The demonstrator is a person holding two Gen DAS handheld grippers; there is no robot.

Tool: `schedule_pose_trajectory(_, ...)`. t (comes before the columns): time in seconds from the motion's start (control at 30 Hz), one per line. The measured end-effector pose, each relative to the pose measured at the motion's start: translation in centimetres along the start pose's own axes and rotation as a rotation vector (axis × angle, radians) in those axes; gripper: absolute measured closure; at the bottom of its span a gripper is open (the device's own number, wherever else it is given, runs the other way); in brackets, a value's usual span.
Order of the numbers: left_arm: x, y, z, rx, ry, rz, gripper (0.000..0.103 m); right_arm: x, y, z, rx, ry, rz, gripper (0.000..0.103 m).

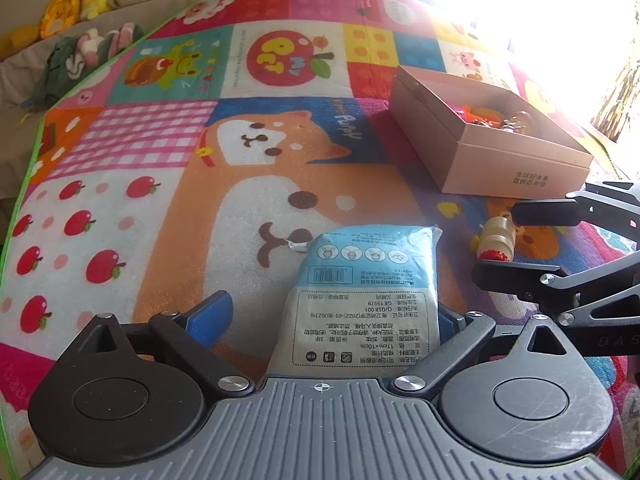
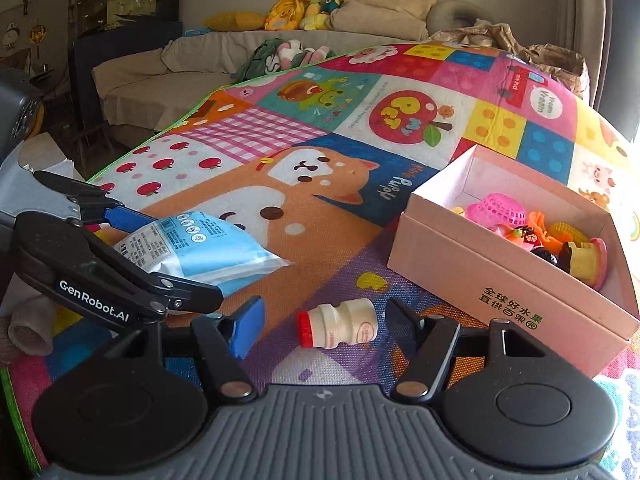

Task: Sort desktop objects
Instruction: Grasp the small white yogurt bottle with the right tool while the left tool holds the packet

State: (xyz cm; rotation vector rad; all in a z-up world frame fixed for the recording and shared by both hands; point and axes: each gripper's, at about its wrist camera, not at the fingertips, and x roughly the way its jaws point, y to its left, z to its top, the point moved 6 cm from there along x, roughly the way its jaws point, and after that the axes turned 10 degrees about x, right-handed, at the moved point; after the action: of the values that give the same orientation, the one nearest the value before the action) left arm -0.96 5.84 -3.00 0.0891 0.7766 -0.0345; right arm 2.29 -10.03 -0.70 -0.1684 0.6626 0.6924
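Both jaws gape, tilted downward: left gripper [image 1: 334, 314] astride the blue packet [image 1: 362, 292], right gripper [image 2: 326, 326] flanking the toppled bottle [image 2: 338, 323].

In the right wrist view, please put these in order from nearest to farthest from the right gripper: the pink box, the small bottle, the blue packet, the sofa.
1. small bottle, lying between the fingers of the right gripper
2. blue packet, to the left
3. pink box, to the right; nearly as close as the packet, hard to rank
4. sofa, far behind

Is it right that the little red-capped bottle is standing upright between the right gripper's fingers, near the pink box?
Not quite: the bottle lies on its side, red cap pointing left, as the right wrist view shows. It is between the right gripper fingers, near the pink box.
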Motion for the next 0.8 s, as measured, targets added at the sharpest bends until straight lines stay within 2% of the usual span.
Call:
schedule_pose_trajectory(0.13,0.1,0.3,-0.1,-0.004,-0.002,0.006,0.002,0.3,-0.4,-0.1,-0.001,0.011,-0.015,0.036)
schedule_pose_trajectory(0.2,0.1,0.3,-0.1,-0.001,-0.002,0.007,0.002,0.6,-0.6,-0.1,0.002,0.021,-0.016,0.040)
schedule_pose_trajectory(0.27,0.1,0.4,-0.1,0.004,-0.004,0.009,0.001,0.9,-0.6,-0.2,0.001,0.032,-0.019,0.051)
schedule_pose_trajectory(0.3,0.1,0.4,-0.1,0.005,-0.004,0.009,0.001,1.1,-0.6,-0.2,0.001,0.036,-0.021,0.053)
schedule_pose_trajectory(0.43,0.1,0.3,-0.1,0.005,-0.004,0.011,0.001,1.5,-0.7,-0.4,0.004,0.051,-0.021,0.057)
schedule_pose_trajectory(0.67,0.0,0.0,0.2,-0.012,-0.003,-0.004,0.001,0.7,-1.1,-0.7,0.023,0.045,-0.044,0.057)
schedule_pose_trajectory(0.73,0.0,-0.5,0.4,-0.013,-0.007,-0.014,0.007,0.2,-1.3,-0.9,0.033,0.042,-0.060,0.057)
schedule_pose_trajectory(0.8,-0.2,-1.1,0.7,0.014,-0.012,0.002,0.031,-0.4,-1.8,-1.2,0.048,0.049,-0.071,0.057)
